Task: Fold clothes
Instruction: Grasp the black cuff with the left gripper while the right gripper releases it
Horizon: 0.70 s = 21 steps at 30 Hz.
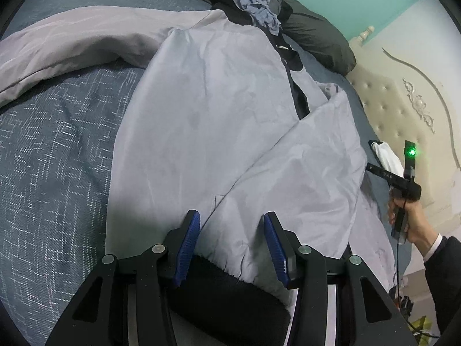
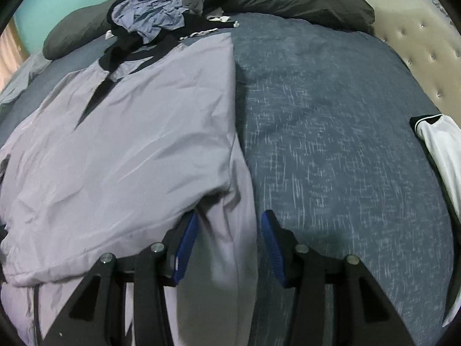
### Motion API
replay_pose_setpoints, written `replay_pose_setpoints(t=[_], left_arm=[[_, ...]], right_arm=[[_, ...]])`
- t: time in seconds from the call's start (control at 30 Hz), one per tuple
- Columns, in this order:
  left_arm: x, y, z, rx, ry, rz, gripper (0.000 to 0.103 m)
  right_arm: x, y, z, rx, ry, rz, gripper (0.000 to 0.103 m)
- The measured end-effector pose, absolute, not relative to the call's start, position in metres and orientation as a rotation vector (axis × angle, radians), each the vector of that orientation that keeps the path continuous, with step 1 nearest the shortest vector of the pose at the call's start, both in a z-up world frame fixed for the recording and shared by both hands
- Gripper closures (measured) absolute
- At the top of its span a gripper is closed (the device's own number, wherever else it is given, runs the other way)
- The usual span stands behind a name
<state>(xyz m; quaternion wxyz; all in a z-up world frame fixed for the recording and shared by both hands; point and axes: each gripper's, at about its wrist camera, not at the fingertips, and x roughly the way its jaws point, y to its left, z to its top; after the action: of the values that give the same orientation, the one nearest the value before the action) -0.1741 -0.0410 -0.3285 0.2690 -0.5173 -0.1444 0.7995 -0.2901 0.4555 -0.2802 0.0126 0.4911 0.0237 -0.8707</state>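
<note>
Left wrist view looks down over the light grey jacket [image 1: 207, 109], spread flat on the blue-grey bedspread [image 1: 54, 150], and everything else can be placed from that garment. The left gripper [image 1: 232, 240] hangs over the jacket's near hem, its blue pads [image 1: 188, 248] standing apart with a fold of the grey cloth and the dark ribbed hem band [image 1: 219, 274] lying between them; the pads do not press the cloth, so this claw is released. One sleeve [image 1: 75, 40] stretches away to the left of the jacket's body, and a folded-over panel [image 1: 305, 167] lies on its right half. Beyond the jacket's collar end sits a heap of unfolded clothes [image 1: 245, 0], dark with a crumpled blue piece on top, and past that a dark pillow [image 1: 314, 34]. To the jacket's right, a hand [image 1: 409, 219] in a dark sleeve carries the other tool near the padded headboard [image 1: 403, 109]. In the right wrist view the right gripper [image 2: 230, 240] hovers at the jacket's right edge, its pads apart; the grey edge cloth lies loose between them beside bare bedspread, so this claw too is released. A white garment with black trim [image 2: 440, 155] lies well apart to the jacket's right.
</note>
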Motion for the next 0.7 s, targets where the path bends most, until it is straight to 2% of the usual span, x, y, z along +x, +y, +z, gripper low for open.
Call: replay_pose_setpoints(t=[0.07,0.17,0.23,0.33,0.43,0.7], left_arm=[[-0.174,-0.041,-0.329,-1.396,-0.392,2.153,0.053],[-0.173,-0.042,-0.331,-1.4,-0.387,2.151,0.053],[-0.173,-0.042,-0.332,-1.403,-0.381,2.151,0.053],[-0.173,-0.041,-0.332,-1.404,-0.373,2.155,0.053],[-0.173,-0.04,-0.332,-1.404,-0.365,2.158,0.053],[-0.173,-0.041,-0.333,-1.405,-0.355,2.16,0.053]], right_arm=[[-0.296,0.457,-0.282,1.536,0.102,-2.732,0.057],[-0.302,0.461,-0.282,1.53,0.109,-2.75,0.068],[-0.302,0.463,-0.28,1.523,0.129,-2.774,0.08],[-0.299,0.469,-0.274,1.5,0.126,-2.825,0.085],[-0.295,0.485,-0.27,1.481,0.026,-2.849,0.085],[-0.299,0.494,-0.267,1.476,-0.052,-2.828,0.088]])
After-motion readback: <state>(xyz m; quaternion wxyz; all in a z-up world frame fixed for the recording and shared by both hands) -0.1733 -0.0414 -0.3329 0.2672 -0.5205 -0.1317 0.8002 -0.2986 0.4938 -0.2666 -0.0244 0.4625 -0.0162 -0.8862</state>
